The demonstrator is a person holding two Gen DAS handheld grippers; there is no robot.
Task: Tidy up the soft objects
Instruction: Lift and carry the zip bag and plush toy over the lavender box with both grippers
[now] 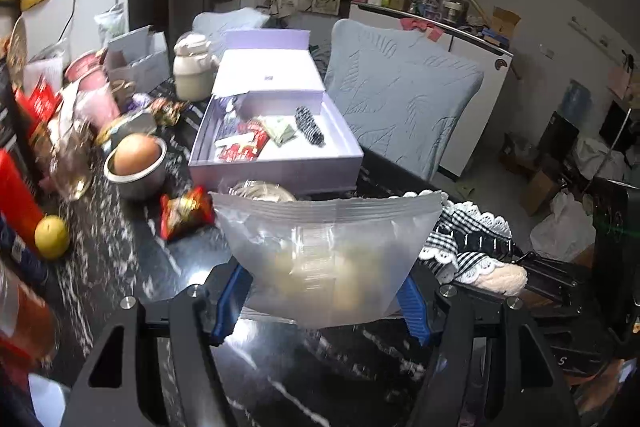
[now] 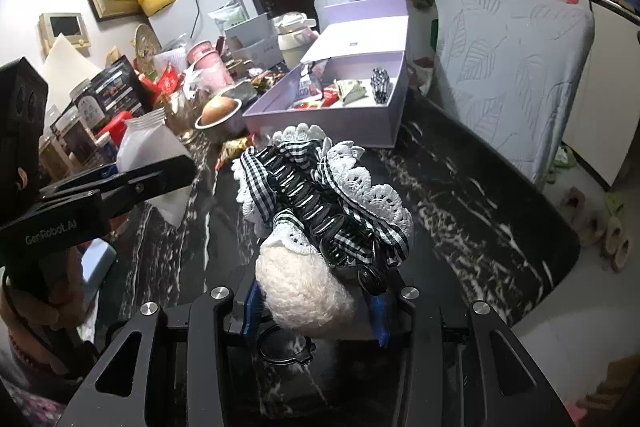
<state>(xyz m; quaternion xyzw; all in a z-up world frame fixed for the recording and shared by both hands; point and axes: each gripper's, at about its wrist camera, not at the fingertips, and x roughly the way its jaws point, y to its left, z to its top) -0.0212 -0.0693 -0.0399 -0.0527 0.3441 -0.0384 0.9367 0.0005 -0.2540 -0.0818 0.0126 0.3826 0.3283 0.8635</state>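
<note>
My left gripper [image 1: 324, 301] is shut on a clear zip bag [image 1: 328, 251], held upright above the black marble table [image 1: 120, 259]; the bag's mouth is at the top. The bag also shows at the left of the right wrist view [image 2: 152, 163]. My right gripper [image 2: 316, 311] is shut on a bundle of soft hair accessories: a cream fluffy piece [image 2: 300, 291] with a black-and-white gingham and lace hair clip [image 2: 316, 195] on top. In the left wrist view this bundle [image 1: 472, 251] sits just right of the bag.
An open lilac box [image 1: 280, 167] with sachets and a black-and-white scrunchie [image 1: 309, 126] stands behind the bag. Clutter fills the table's left: a metal bowl [image 1: 136, 163], a yellow ball [image 1: 51, 235], a snack packet [image 1: 185, 211], a ceramic jar [image 1: 193, 67]. A blue-covered chair [image 1: 400, 99] stands at the right.
</note>
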